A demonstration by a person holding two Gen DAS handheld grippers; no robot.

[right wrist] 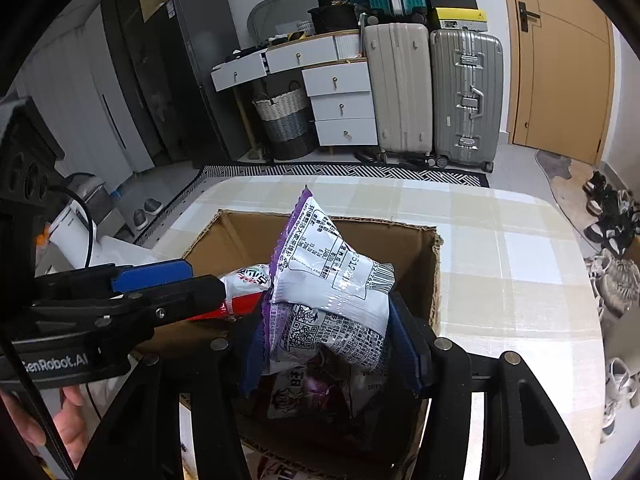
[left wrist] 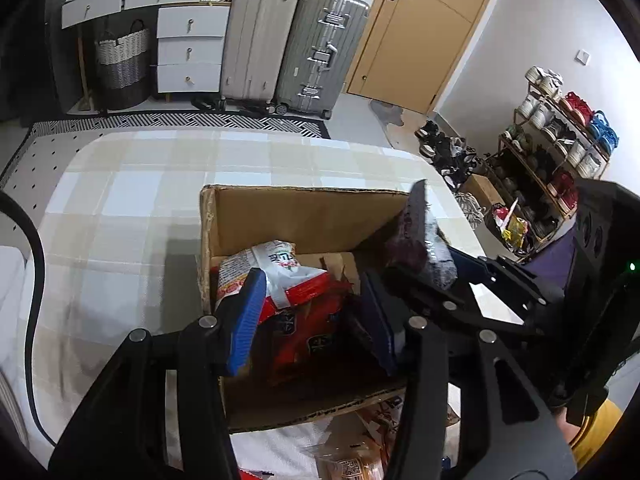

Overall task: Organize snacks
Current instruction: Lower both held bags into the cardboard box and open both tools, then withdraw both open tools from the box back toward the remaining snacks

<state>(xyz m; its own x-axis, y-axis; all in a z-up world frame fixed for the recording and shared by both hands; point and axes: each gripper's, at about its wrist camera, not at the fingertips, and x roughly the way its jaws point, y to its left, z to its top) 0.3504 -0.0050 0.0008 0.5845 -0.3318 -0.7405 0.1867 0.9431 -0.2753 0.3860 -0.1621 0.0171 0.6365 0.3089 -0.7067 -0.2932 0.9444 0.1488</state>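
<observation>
1. Cardboard box sits open-topped on a checked tablecloth. Both grippers work over it, angled downward into the opening.

2. Left gripper: blue pads pinch a red-and-white snack packet. The packet lies low inside the box, at its left half, its long axis running from 7 toward 1 o'clock in the left wrist view. Jaws clenched on it; not yet let go.

3. Right gripper: jaws clamp a purple-and-white snack bag by its lower part. The bag stands up out of the fingers, long axis toward 12 o'clock, its top leaning to 11. It hangs above the box opening, over the right half.

4. Key relation: the bare box floor lies straight ahead and below the right gripper, toward 12 o'clock. The left gripper comes in from 9 o'clock in the right wrist view, near the bag's left edge; I cannot tell whether they touch.

5. Judgement: the right hand is better placed for the next drop, since its bag already hangs over free space. The red packet crowds the left side, so the purple bag should go down to the right of it.

6. More wrapped snacks lie just outside the box's near wall, at 6 o'clock, not yet packed.
</observation>
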